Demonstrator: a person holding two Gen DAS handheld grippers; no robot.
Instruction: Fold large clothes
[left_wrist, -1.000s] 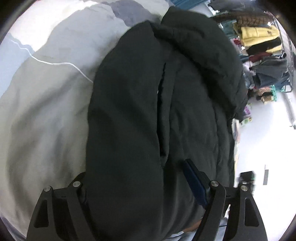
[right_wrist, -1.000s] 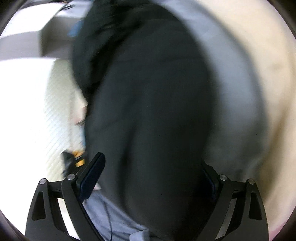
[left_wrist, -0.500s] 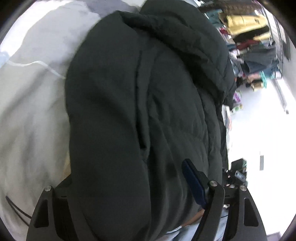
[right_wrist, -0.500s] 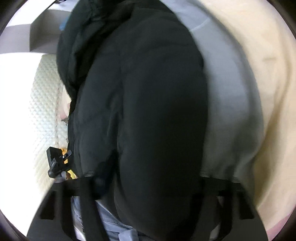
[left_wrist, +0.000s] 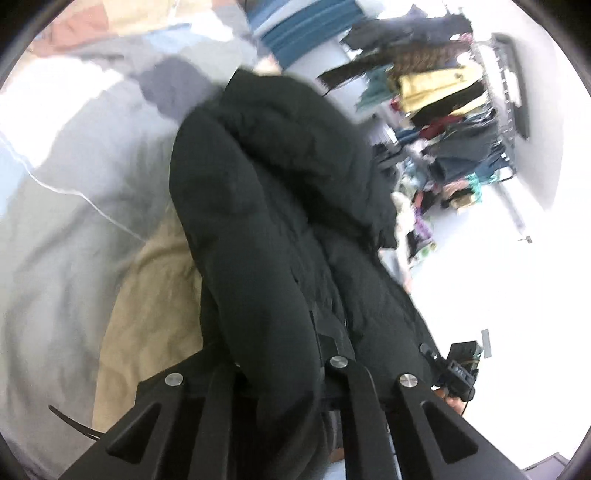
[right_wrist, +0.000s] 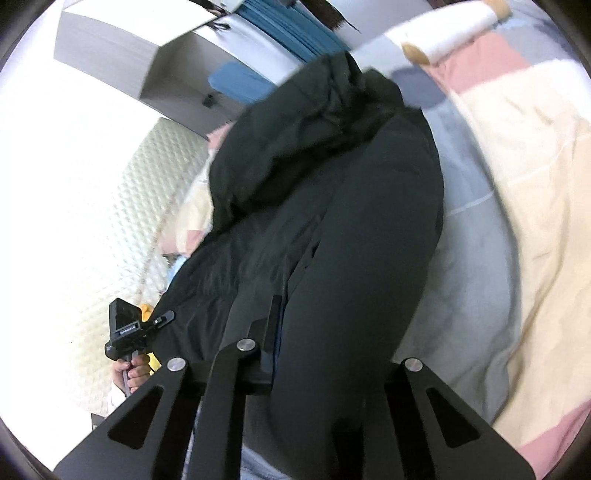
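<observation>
Both tongs had just clenched on the black coat (left_wrist: 280, 229): the left tongs (left_wrist: 280, 365) and the right tongs (right_wrist: 332, 354) each pinched its near hem. The coat lay lengthwise on the bed (left_wrist: 74, 229), over a patchwork quilt (right_wrist: 524, 206).

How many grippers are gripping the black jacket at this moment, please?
2: the left gripper is shut on the black jacket at its near end; the right gripper clamps the same end alongside.

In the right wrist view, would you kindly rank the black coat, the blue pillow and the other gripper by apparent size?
1. black coat, fills most of the view.
2. blue pillow.
3. left gripper, looks about like the pillow, but it is nearer the camera, so unsure.
</observation>
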